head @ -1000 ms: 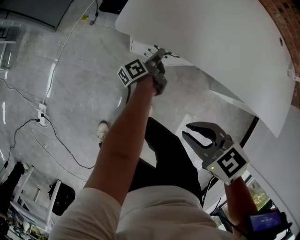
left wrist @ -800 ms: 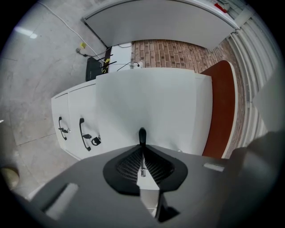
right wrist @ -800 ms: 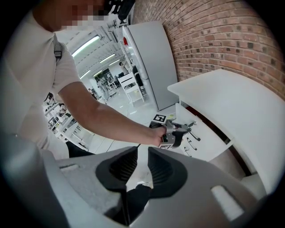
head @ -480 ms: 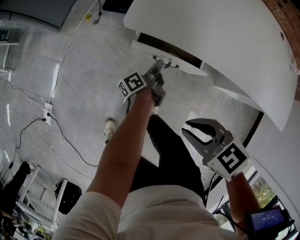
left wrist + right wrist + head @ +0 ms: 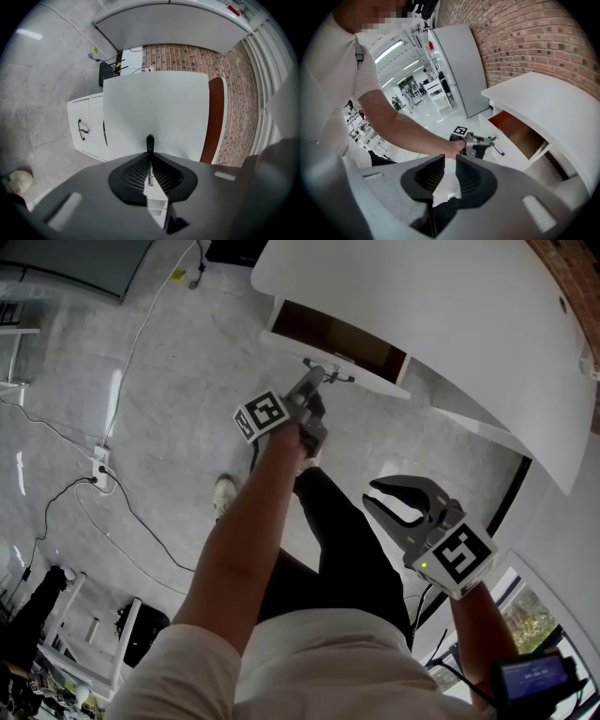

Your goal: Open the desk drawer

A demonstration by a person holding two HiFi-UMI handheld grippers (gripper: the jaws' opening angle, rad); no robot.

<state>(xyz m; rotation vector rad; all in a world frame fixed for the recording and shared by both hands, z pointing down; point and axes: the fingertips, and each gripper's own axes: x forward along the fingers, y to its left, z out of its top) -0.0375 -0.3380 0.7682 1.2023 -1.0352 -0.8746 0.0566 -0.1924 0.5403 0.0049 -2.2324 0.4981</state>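
left gripper view: handle (image 5: 150, 142) between fingers (image 5: 133, 172)

Beneath me is a pale grey, glossy floor (image 5: 169, 399). A white cable (image 5: 142, 320) trails across it to a power strip (image 5: 97, 470) lying flat, and a thin black cable (image 5: 131, 521) loops away from there. My light shoe (image 5: 223, 493) is planted on the floor. The white desk (image 5: 422, 306) stands on it too, its curved top smooth.

White short-sleeved shirt (image 5: 309, 667), black trousers (image 5: 349, 549), pale shoe (image 5: 223, 493). Grey left tongs (image 5: 322, 373) and right tongs (image 5: 370, 499), black ribbed pads (image 5: 429, 176), black-and-white marker cubes (image 5: 262, 415).
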